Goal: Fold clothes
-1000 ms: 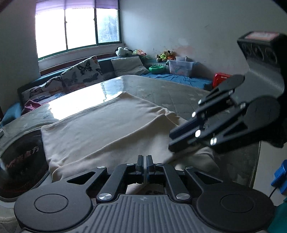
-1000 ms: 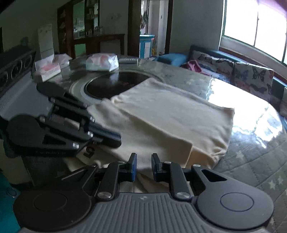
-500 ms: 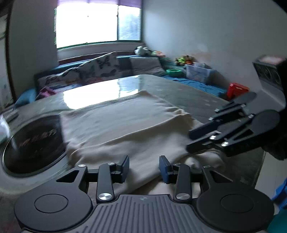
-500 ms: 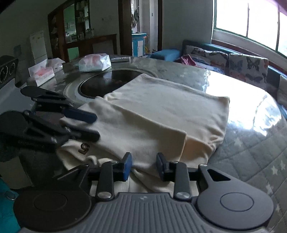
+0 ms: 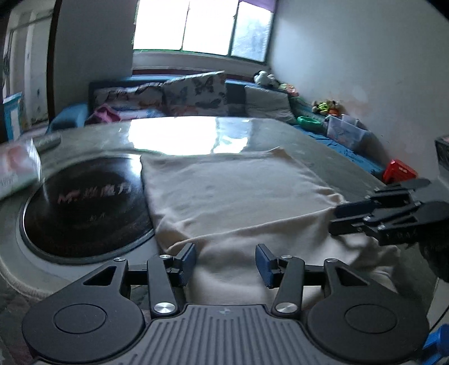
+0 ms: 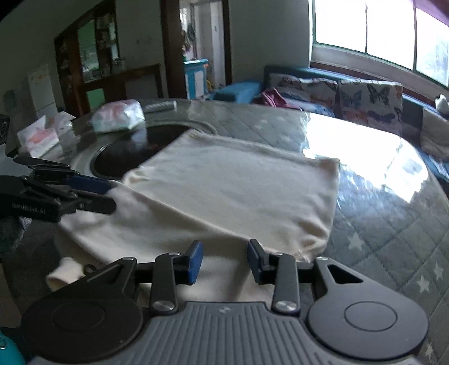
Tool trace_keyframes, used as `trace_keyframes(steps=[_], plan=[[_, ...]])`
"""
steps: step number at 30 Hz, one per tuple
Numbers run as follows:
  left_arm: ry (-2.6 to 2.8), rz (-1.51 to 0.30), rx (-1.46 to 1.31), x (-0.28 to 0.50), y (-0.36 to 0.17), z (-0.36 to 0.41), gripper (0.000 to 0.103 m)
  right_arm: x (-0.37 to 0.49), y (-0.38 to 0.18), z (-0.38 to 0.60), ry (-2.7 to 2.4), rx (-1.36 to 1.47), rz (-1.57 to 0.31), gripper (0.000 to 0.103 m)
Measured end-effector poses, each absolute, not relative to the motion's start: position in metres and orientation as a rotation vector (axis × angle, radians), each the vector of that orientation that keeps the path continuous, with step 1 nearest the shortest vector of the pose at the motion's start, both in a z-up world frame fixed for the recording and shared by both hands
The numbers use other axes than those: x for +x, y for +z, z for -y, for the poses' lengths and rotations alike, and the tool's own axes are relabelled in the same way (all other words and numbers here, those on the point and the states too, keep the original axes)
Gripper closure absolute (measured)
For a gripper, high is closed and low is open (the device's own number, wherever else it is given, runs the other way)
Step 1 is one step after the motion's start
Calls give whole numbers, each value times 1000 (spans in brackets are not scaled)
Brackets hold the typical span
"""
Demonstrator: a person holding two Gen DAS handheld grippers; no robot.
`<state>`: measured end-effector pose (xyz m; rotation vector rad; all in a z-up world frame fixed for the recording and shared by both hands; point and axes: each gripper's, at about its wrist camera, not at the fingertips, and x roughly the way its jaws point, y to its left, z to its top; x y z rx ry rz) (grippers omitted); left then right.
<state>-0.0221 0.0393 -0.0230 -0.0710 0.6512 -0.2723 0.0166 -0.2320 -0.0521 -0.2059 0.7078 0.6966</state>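
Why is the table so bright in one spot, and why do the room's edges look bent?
Left wrist view: window glare reflects off the glossy table; the tissue pack is motion-blurred. Right wrist view: the same white glare patch; the fisheye lens curves walls, and the cream garment looks soft.

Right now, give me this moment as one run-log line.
step: fold clothes | left claw: open, above near edge of cream garment | right claw: open, above near edge | garment: folded over, flat on table
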Motion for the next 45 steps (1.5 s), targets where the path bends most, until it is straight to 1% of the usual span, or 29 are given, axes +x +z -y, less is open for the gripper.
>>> trace_keyframes(steps=[7, 9, 10, 11, 17, 20, 31, 38, 42, 43, 45], plan=[[-289, -645, -10, -37, -21, -37, 53, -4, -44, 240, 713, -241, -702, 67], [-299, -644, 12, -42, -21, -35, 53, -11, -47, 240, 726, -261, -713, 64], [-303, -644, 23, -45, -21, -34, 51, -14, -49, 240, 728, -272, -715, 60], [-301, -645, 34, -47, -22, -32, 50, -17, -51, 240, 724, -284, -712, 59], [-293, -625, 74, -64, -20, -30, 49, -24, -51, 242, 717, -295, -697, 59], [-276, -638, 83, -66, -25, -31, 49, -24, -53, 244, 716, -295, -700, 57], [-246, -651, 121, -86, -23, -41, 47, -36, -44, 255, 695, -291, -679, 56], [-376, -549, 260, -118, -9, -17, 45, -46, -39, 260, 690, -334, -675, 55], [-439, -516, 349, -124, -15, 5, 45, -52, -37, 262, 696, -362, -675, 54], [-455, -508, 371, -125, -17, 10, 45, -54, -36, 262, 699, -368, -676, 52], [-482, -492, 413, -125, -23, 18, 45, -58, -37, 263, 709, -386, -677, 51]])
